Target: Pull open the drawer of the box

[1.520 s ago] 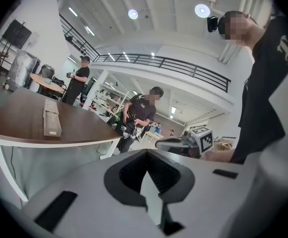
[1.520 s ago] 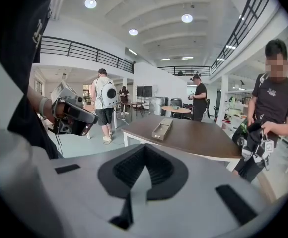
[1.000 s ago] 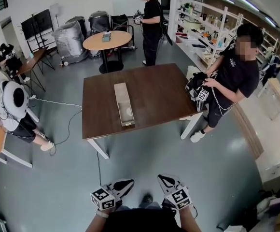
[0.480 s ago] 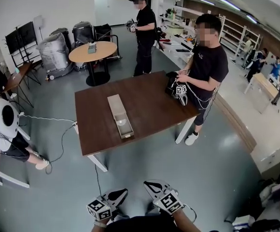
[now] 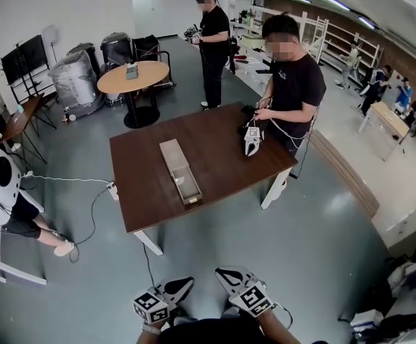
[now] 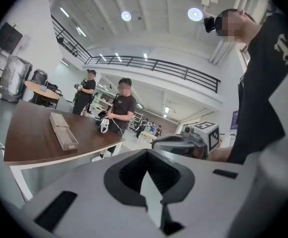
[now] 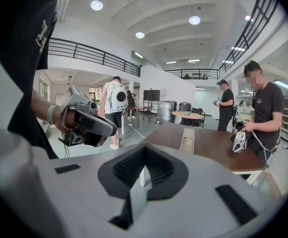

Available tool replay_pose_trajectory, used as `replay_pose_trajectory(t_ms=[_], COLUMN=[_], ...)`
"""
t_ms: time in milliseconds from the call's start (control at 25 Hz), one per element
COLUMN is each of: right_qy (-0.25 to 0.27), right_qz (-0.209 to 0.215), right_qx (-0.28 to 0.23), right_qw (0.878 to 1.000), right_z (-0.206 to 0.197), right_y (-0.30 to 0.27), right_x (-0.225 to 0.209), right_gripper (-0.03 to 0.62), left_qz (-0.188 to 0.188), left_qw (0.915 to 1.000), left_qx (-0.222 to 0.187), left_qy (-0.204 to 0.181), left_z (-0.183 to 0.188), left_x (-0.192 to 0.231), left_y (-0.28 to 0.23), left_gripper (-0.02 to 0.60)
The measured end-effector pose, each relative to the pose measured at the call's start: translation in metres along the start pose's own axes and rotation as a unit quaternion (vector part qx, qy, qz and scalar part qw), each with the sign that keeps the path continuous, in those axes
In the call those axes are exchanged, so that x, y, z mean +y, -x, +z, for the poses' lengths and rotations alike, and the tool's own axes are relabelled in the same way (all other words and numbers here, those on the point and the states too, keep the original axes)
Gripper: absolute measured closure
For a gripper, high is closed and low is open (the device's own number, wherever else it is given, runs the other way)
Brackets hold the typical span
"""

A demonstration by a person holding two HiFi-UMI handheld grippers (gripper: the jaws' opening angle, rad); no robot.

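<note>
Walk-up, head view. The table (image 5: pixel 226 153) sits larger and lower in frame than a second ago, so the wearer has closed some of the distance to it. It is not yet within reach.

The box (image 5: pixel 179 170) lies lengthwise on the table at 12 o'clock from the tongs, well apart from both. Its near end looks open-topped, so the drawer may already stand partly out. I cannot settle that from here.

The left gripper (image 5: pixel 185 284) and right gripper (image 5: pixel 224 272) are held low at 6 o'clock of the view, side by side. Each one's own view shows its jaws together with nothing between them.

Also changed: the bystander (image 5: pixel 290 84) at the table's 2 o'clock side has come up to its edge. That person holds another gripper device (image 5: pixel 252 140) over the tabletop.

Judgement: approach phase only, and no contact with the drawer. Still to do: finish closing in, open one pair of tongs, take the drawer front. The bystander's device near the box is worth watching.
</note>
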State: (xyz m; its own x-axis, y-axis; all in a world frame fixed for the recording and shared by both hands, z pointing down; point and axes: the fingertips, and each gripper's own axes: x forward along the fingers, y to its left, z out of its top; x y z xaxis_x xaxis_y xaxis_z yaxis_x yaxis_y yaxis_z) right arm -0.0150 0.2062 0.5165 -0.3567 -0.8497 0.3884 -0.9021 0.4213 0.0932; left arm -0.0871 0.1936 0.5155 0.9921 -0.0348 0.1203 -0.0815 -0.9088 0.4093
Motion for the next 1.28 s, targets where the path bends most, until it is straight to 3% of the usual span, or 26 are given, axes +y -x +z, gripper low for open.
replay_pose_trajectory(t_ms=[600,960,1280], right_qy=[-0.011,-0.018,-0.018], right_qz=[-0.016,-0.023,-0.02], right_qx=[-0.006,0.01,-0.008], right_qw=[1.0,1.0,1.0], right_z=[-0.004,-0.016,-0.011], right_y=[0.017,0.033,0.026], right_x=[-0.004,-0.006,-0.007], right_gripper=[0.606,0.606,0.606], left_qz=[-0.015,-0.011,-0.006], left_qw=[0.9999,0.9999,1.0], left_qx=[0.008,0.008,0.003], left_qy=[-0.001,0.002,0.003], left_z=[-0.005,-0.01,-0.008], left_x=[-0.021,-0.028,-0.024], left_y=[-0.012,-0.014,-0.013], left_gripper=[0.58,0.579,0.579])
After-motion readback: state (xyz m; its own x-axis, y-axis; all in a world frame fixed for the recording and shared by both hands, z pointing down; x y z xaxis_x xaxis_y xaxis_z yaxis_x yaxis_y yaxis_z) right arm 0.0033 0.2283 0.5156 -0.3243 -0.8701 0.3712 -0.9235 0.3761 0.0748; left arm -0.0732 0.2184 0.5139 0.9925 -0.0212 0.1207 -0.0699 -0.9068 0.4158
